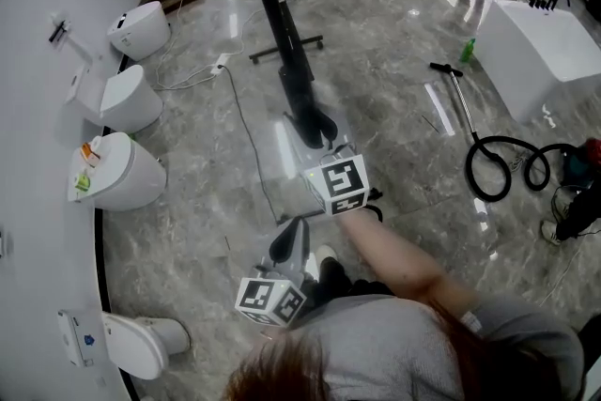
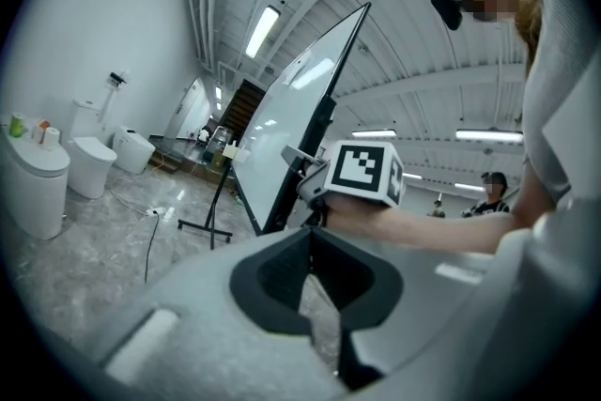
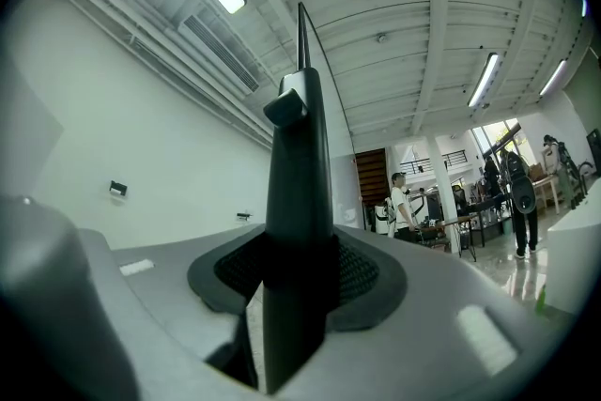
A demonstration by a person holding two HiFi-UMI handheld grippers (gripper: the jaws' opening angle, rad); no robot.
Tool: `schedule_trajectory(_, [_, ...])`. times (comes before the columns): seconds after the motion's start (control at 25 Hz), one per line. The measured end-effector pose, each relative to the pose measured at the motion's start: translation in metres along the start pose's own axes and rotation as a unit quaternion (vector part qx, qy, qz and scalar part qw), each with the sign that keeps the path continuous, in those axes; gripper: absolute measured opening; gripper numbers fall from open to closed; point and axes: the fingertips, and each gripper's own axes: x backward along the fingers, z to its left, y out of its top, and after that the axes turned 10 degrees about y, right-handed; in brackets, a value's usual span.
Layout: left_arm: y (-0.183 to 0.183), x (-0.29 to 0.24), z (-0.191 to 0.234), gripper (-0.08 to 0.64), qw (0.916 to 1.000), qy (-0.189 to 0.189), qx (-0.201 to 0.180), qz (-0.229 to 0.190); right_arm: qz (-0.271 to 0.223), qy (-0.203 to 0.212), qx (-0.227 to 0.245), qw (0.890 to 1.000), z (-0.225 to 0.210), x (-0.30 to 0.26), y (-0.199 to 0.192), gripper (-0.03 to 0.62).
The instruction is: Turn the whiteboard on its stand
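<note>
Whiteboard (image 1: 279, 23) stands on the glossy stone floor (image 1: 394, 108) straight ahead of you. From the head view it is edge-on, a thin dark line running away from you. From the left gripper view its white face leans well off vertical.

Right gripper (image 1: 312, 127): jaws part-open and clamped on the board's dark frame edge (image 3: 299, 202), which fills the gap between the pads. This is your only hold on the board.

Left gripper (image 1: 289, 244): tips drawn together, nothing between them. It hangs below and behind the right gripper, clear of the board.

Handling, as a judgement:
- The panel is probably stiff and broad but not heavy. It should swing as one piece about its pivot rather than flex.
- The frame looks smooth and narrow, so the pads could slide along it. Keep the squeeze square across the edge.
- A hold on the outer edge, far from the pivot, gives you the most leverage, and yours looks well placed.
- The stand's base (image 2: 211, 225) rests on a slick floor and may creep if you push sideways.
- A white cable (image 1: 239, 113) lies near the base. Mind it.
</note>
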Motion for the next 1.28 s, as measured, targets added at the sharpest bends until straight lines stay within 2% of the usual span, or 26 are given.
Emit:
schedule_trajectory(0.48, [-0.006, 0.030, -0.027, -0.005, 0.9998, 0.007, 0.000, -0.020, 0.000, 0.019, -0.010, 1.000, 0.031, 0.037, 0.008, 0.164])
schedule_trajectory(0.96, [-0.034, 0.067, -0.055, -0.005, 0.9993, 0.025, 0.004, -0.026, -0.010, 0.038, -0.020, 0.999, 0.056, 0.079, 0.014, 0.169])
schedule_trajectory(1.28, [-0.034, 0.080, -0.058, -0.005, 0.9992, 0.028, 0.002, -0.029, -0.017, 0.046, -0.025, 0.999, 0.074, 0.094, 0.020, 0.172])
